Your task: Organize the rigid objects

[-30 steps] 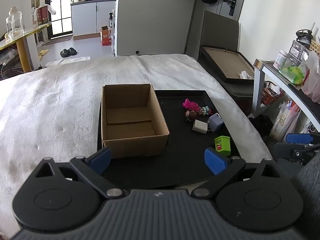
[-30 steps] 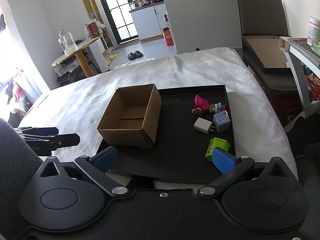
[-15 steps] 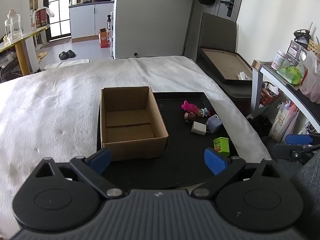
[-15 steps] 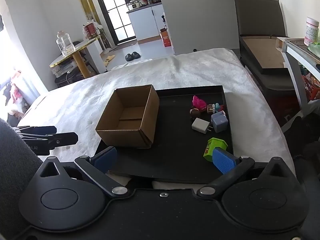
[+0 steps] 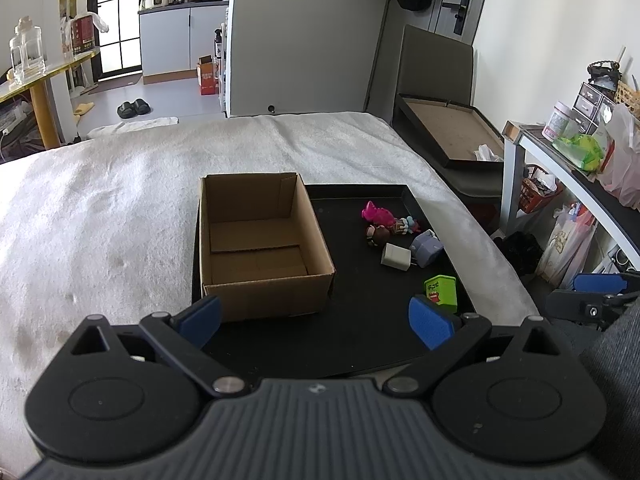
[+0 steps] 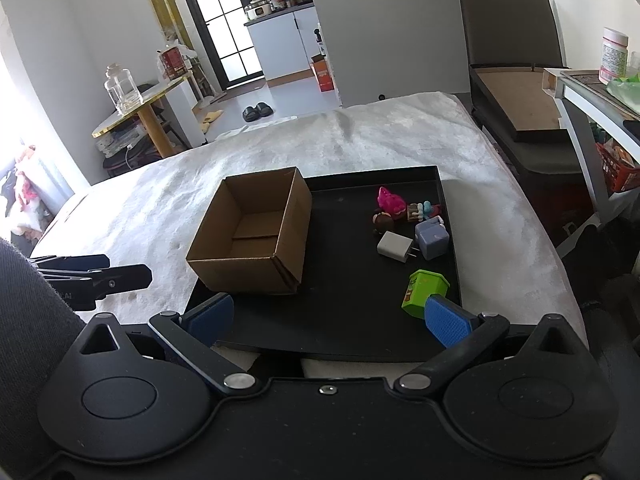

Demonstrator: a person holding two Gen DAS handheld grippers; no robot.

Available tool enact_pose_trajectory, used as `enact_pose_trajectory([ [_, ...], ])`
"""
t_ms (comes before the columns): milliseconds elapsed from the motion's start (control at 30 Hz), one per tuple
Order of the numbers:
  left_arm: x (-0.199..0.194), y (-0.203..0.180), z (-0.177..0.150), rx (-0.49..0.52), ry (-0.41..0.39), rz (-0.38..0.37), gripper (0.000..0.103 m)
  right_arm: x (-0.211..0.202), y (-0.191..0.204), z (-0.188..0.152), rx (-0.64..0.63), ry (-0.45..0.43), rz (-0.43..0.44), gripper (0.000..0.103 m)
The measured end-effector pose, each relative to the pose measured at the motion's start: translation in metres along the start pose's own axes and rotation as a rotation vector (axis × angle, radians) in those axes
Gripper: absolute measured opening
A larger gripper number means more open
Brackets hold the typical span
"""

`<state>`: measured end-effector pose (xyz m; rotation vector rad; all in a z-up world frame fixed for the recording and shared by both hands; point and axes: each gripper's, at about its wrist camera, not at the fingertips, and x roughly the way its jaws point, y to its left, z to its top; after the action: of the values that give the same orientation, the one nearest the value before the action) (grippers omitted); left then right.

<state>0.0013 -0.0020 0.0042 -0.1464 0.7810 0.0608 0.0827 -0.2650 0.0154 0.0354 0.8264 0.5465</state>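
Toys (image 6: 404, 210) lie ahead-right of both wide-open, empty tongs (image 6: 326, 314) (image 5: 316, 318), beside the cardboard box (image 6: 250, 236) meant to receive them

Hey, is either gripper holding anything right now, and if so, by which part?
Nothing is held. The left gripper and right gripper are both open and empty, hovering short of the black tray.
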Motion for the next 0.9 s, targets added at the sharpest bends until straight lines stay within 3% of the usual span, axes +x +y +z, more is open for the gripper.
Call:
enact_pose_trajectory([
  [900,-0.0008,0.0016,0.0002,0.000,-0.001,0.002,0.100,-0.0006,0.0009,-0.0013,-0.001,0.000,0.001,0.103],
])
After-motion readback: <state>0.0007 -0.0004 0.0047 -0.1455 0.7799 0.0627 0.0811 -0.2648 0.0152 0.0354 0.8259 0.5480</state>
